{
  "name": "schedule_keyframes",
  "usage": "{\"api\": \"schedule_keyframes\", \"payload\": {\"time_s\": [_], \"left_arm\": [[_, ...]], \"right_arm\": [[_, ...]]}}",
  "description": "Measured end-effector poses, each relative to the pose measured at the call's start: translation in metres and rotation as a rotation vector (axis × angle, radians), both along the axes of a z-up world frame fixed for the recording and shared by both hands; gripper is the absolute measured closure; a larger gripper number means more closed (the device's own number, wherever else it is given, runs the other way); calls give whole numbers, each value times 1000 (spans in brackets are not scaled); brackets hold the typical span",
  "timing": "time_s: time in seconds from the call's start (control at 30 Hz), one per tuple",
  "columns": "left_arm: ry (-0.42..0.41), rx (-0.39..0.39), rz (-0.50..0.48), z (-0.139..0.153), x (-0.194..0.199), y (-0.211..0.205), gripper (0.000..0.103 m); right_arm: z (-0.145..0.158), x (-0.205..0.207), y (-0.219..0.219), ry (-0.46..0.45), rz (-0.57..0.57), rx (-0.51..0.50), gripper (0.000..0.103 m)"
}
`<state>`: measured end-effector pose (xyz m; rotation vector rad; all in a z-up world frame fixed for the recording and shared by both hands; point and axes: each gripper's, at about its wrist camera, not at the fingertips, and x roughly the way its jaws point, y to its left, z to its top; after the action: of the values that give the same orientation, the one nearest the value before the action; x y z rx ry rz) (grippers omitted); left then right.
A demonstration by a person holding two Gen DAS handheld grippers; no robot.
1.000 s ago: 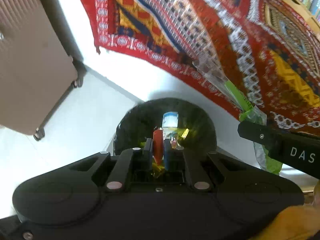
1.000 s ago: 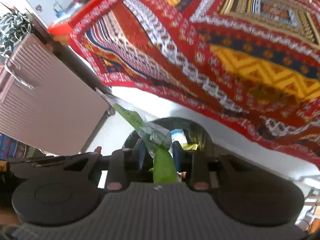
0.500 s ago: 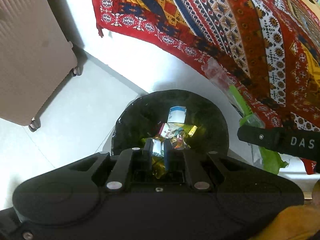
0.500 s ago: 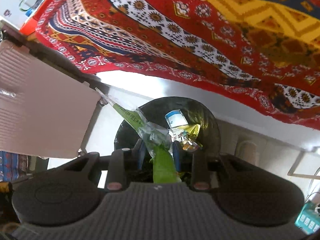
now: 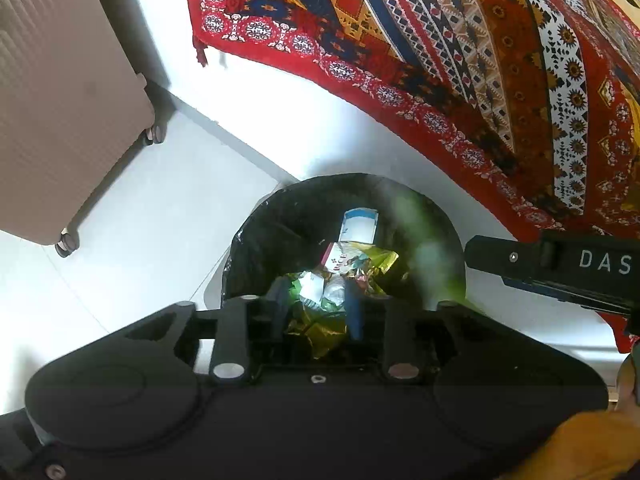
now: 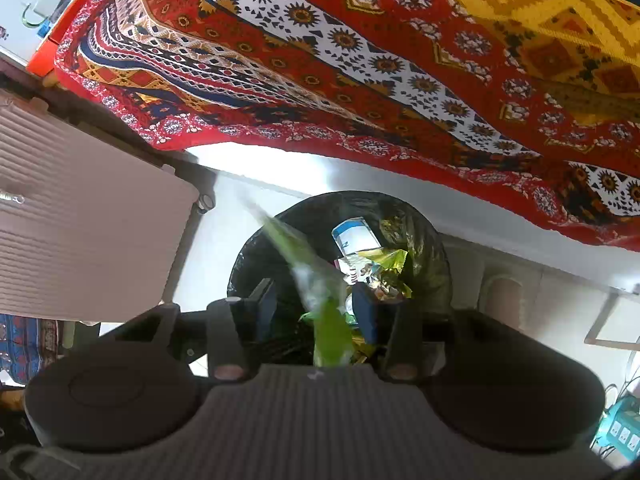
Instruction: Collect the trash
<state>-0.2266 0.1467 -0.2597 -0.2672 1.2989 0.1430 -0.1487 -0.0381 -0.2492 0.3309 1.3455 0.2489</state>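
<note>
**Kid:** Two claws are over the bin! What is that green thing?

**Helper:** It is a green wrapper (image 6: 326,320), thin and crinkly, with a clear end that sticks up to the left. It looks blurry. It sits between the fingers of the right claw (image 6: 316,310), right above the black trash bin (image 6: 436,264).

**Kid:** Is the claw pinching it?

**Helper:** No. The fingers are spread wide with a gap on each side of the wrapper, so I think it is loose and dropping.

**Kid:** And the other claw?

**Helper:** The left claw (image 5: 316,308) is spread too, and it holds nothing. It hangs over the same bin (image 5: 260,240). Through its fingers you can see a gold foil wrapper (image 5: 376,260) and a small white and blue carton (image 5: 358,226) lying inside.

**Kid:** Is the green wrapper heavy?

**Helper:** I think it is very light and floppy. It can flutter or drift sideways, and it might catch on the rim of the bin. It is also smooth, so it could slip.

**Kid:** Where should you grab it?

**Helper:** I would pinch the bunched middle part, where it is thick. The thin clear end would just bend and slide out.

**Kid:** What else is there?

**Helper:** A red patterned cloth (image 6: 360,60) hangs above, and a pink suitcase (image 5: 52,100) stands on the white floor (image 5: 140,220) to the left, well apart from the bin.
</note>
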Motion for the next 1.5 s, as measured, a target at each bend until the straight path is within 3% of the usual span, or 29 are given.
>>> {"api": "schedule_keyframes", "payload": {"time_s": [0.53, 0.93, 1.5], "left_arm": [[20, 14, -9, 11, -10, 0, 36], [10, 2, 28, 27, -11, 0, 28], [19, 2, 33, 25, -14, -4, 28]], "right_arm": [[18, -9, -7, -39, 12, -33, 29], [33, -15, -11, -58, 45, -50, 21], [31, -15, -12, -45, 65, -61, 19]]}}
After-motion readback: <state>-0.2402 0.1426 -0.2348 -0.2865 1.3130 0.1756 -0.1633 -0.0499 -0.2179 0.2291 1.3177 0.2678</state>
